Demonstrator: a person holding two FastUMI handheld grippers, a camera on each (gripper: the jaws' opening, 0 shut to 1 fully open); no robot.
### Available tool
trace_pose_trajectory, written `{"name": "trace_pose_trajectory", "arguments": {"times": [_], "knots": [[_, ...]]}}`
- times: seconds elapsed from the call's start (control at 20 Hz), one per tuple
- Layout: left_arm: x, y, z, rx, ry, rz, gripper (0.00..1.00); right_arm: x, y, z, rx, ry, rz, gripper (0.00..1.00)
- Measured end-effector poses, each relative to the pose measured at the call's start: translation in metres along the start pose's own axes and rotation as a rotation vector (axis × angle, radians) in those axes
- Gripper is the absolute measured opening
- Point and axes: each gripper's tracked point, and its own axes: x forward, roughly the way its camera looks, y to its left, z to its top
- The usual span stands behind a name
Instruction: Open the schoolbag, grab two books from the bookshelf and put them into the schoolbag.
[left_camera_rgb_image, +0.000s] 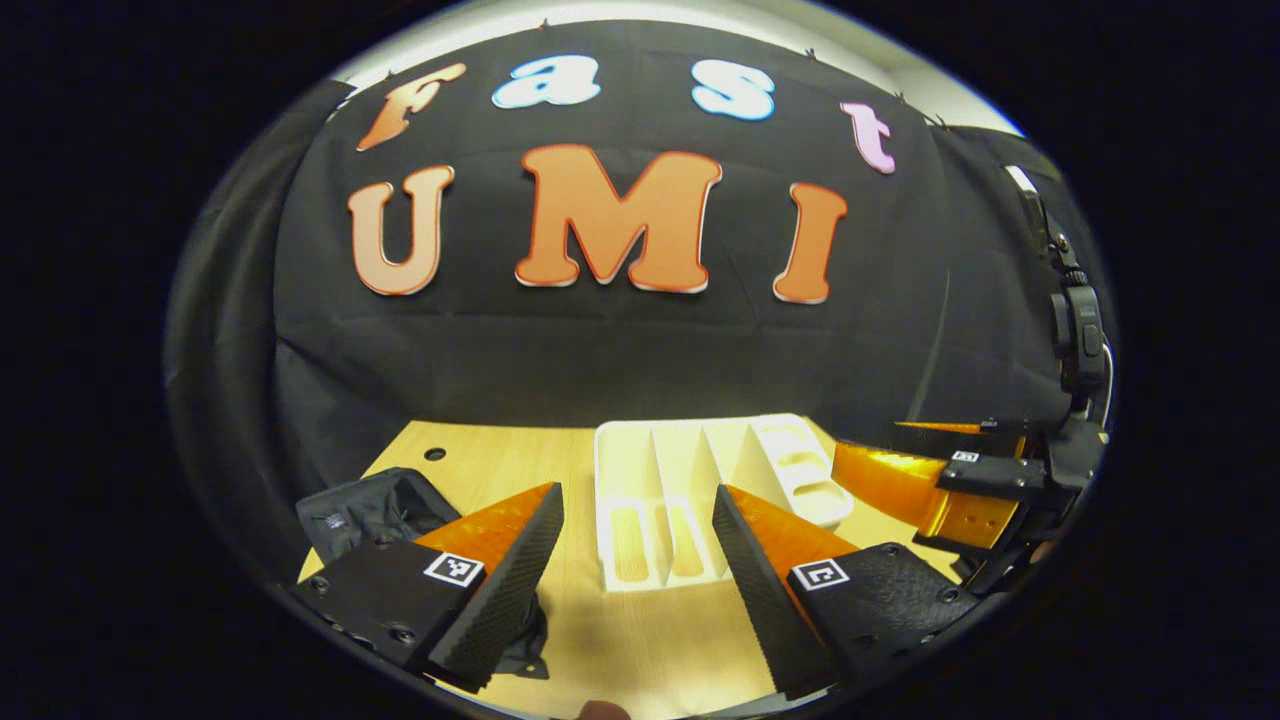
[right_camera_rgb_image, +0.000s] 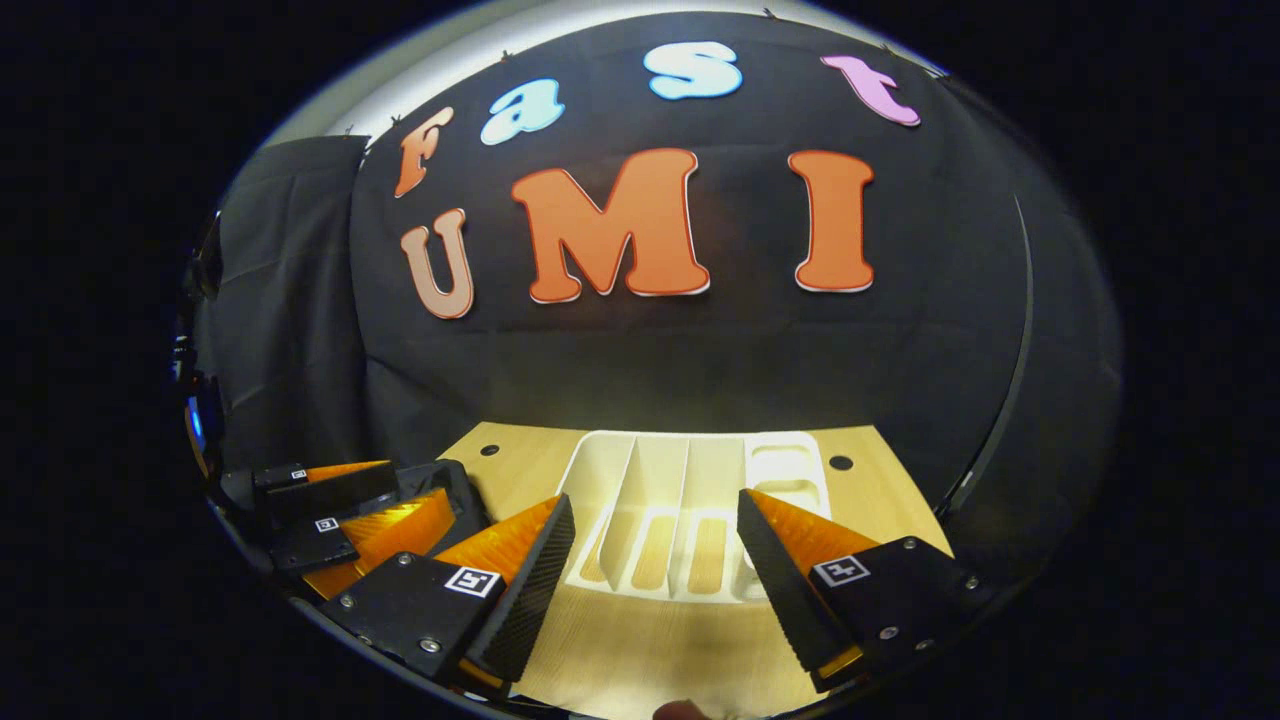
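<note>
Left gripper view: the black schoolbag (left_camera_rgb_image: 375, 510) lies at eight o'clock on the wooden bench (left_camera_rgb_image: 560, 470), partly behind the left gripper (left_camera_rgb_image: 638, 585), whose jaws gape empty. The white bookshelf (left_camera_rgb_image: 700, 490) lies flat at six o'clock. At three o'clock the right gripper (right_camera_rgb_image: 655, 590) hangs, likewise spread wide and holding nothing.
</note>
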Motion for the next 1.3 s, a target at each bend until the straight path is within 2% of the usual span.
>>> {"name": "trace_pose_trajectory", "arguments": {"times": [0.25, 0.5, 0.65, 0.8, 1.05, 1.3], "knots": [[-0.012, -0.011, 0.019, 0.018, -0.111, 0.053, 0.96, -0.009, -0.001, 0.009, -0.036, -0.058, 0.013, 0.98], [-0.017, -0.012, 0.032, 0.071, -0.229, 0.039, 0.96, -0.013, -0.001, 0.023, -0.049, -0.159, 0.004, 0.98], [-0.015, -0.011, 0.033, 0.099, -0.243, 0.029, 0.94, -0.015, 0.009, 0.023, -0.031, -0.172, 0.008, 0.97], [-0.011, -0.009, 0.030, 0.099, -0.248, 0.013, 0.96, -0.006, 0.013, 0.021, -0.027, -0.173, 0.002, 0.98], [-0.006, 0.005, 0.032, 0.105, -0.254, 0.019, 0.94, -0.002, 0.017, 0.018, -0.018, -0.170, 0.000, 0.98], [-0.006, 0.016, 0.032, 0.115, -0.273, 0.032, 0.96, 0.004, 0.022, 0.016, -0.030, -0.156, 0.002, 0.97]]}}
